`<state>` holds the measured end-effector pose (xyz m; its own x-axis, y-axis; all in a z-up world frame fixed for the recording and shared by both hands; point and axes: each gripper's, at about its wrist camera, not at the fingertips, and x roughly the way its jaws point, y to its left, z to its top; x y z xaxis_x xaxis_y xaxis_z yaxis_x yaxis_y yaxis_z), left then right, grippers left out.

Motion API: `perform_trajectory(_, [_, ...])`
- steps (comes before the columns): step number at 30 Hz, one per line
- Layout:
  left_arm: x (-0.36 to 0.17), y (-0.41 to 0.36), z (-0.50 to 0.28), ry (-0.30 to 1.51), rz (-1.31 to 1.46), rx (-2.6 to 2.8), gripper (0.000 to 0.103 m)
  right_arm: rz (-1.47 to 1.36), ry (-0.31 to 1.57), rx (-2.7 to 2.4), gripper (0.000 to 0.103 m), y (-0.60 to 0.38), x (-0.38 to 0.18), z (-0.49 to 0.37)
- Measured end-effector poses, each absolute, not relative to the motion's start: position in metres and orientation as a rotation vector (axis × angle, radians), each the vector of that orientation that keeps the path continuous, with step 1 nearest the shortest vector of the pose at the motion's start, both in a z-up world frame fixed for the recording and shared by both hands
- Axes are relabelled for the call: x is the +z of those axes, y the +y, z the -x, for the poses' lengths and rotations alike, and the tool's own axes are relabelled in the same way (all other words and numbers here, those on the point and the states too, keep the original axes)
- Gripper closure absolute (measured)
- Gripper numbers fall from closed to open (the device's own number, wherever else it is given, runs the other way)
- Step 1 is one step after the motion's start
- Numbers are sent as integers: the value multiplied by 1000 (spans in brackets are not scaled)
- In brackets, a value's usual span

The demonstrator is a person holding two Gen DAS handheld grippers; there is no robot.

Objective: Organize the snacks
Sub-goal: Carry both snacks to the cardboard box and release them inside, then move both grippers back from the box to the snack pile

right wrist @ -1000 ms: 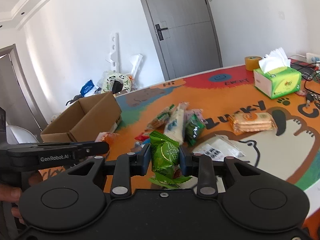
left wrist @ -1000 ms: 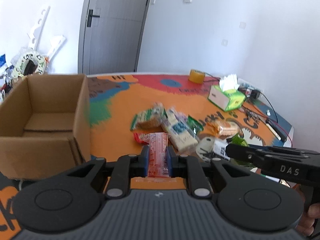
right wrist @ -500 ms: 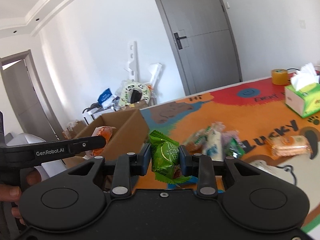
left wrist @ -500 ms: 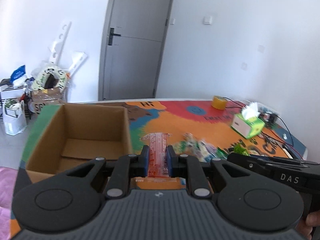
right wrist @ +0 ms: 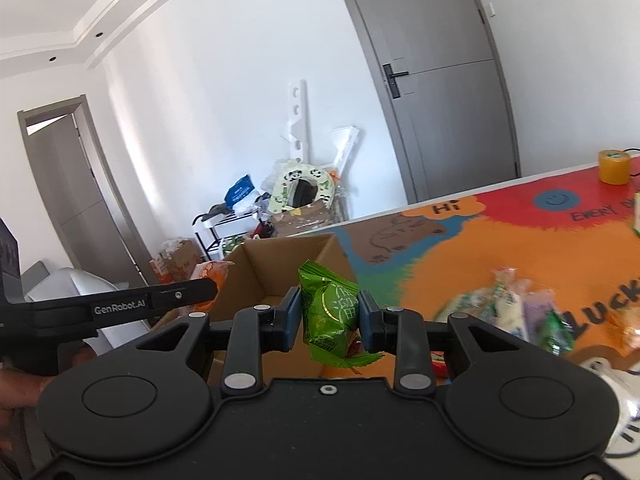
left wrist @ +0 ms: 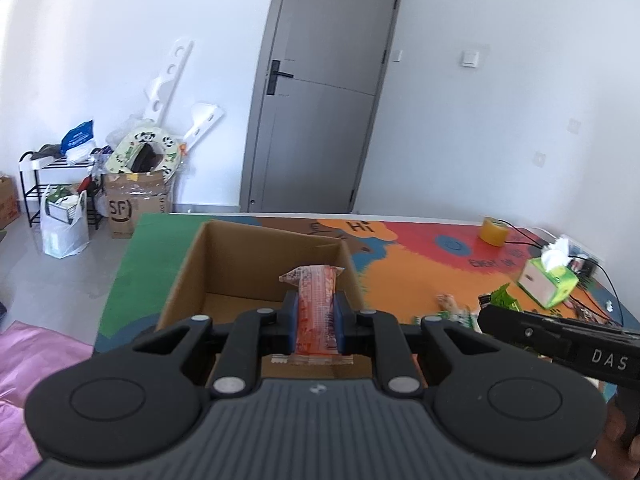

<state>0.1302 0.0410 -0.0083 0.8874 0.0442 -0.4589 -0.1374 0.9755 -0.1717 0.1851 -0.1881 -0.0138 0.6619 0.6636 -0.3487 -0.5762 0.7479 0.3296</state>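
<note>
In the left wrist view the left tongs (left wrist: 316,318) pinch a red snack packet (left wrist: 315,312) above the open cardboard box (left wrist: 188,268), while the right wrist view shows the right tongs (right wrist: 329,318) pinching a green snack packet (right wrist: 330,314) beside that box on the desk (right wrist: 460,248).

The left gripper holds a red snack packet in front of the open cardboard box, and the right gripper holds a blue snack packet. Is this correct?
Not quite. The right gripper holds a green snack packet, not a blue one; the right wrist view shows it clamped between the blue pads. The rest holds: the left gripper holds the red snack packet in front of the open cardboard box.
</note>
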Motion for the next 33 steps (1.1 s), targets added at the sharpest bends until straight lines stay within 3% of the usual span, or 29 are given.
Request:
perform_trajectory(16, [-22, 69, -139, 534, 241, 154, 86, -196, 491, 775, 73, -138, -8, -196])
perform_trajectory(21, [-13, 70, -134, 513, 238, 166, 73, -197, 491, 787, 73, -129, -5, -197])
perform_trajectory(29, [-6, 80, -114, 499, 275, 201, 68, -202, 484, 831, 73, -112, 0, -198])
perform_trajectory(33, [-1, 84, -108, 485, 276, 228, 55, -203, 471, 861, 68, -104, 4, -197])
